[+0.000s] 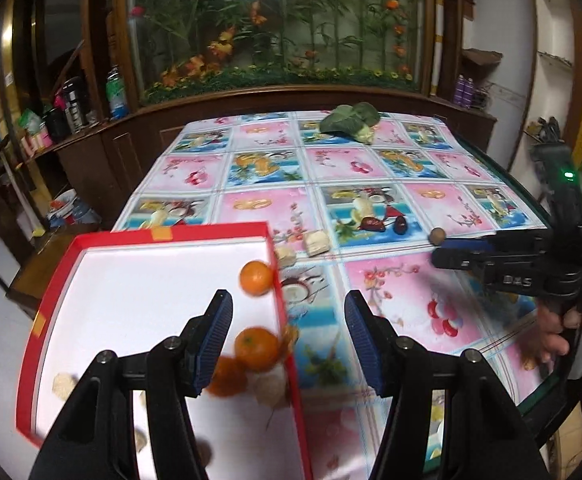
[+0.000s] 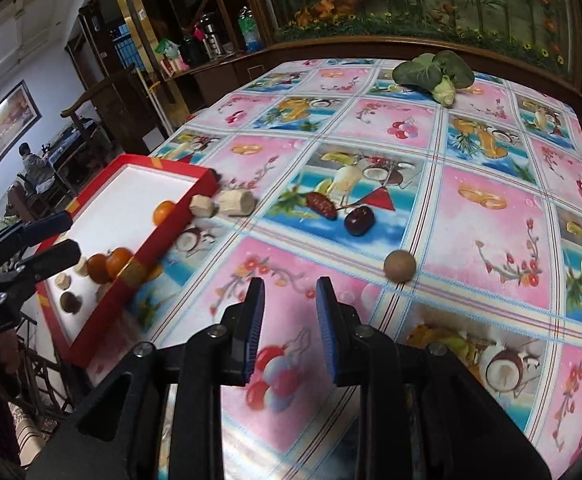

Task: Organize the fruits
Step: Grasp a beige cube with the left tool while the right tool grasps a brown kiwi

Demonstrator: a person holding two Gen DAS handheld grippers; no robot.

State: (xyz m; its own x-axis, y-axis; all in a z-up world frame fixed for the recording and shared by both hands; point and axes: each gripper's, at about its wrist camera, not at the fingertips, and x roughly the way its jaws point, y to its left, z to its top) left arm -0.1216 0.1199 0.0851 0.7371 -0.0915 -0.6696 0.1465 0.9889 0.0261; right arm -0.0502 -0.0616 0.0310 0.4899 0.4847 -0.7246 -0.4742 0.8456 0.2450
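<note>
Fruit-patterned oilcloth covers the table (image 2: 471, 216), with a glassed flower display behind it at twelve o'clock. Nearest in the left wrist view, the left gripper (image 1: 289, 338) hangs spread wide and released over the right wall of the red tray (image 1: 55, 288), holding nothing. Just beyond its left finger, inside the tray, two oranges (image 1: 257, 349) sit touching beside pale chunks, and a third orange (image 1: 256, 277) lies farther along the wall at about eleven o'clock. In the right wrist view the right gripper (image 2: 290, 328) is parted and empty above the cloth; a round brown fruit (image 2: 399, 265) lies near it at one o'clock. Farther on sit two dark red dates (image 2: 358, 220), then two pale cut pieces (image 2: 235, 203) against the tray's corner, and leafy greens (image 2: 435, 72) at the far edge.
</note>
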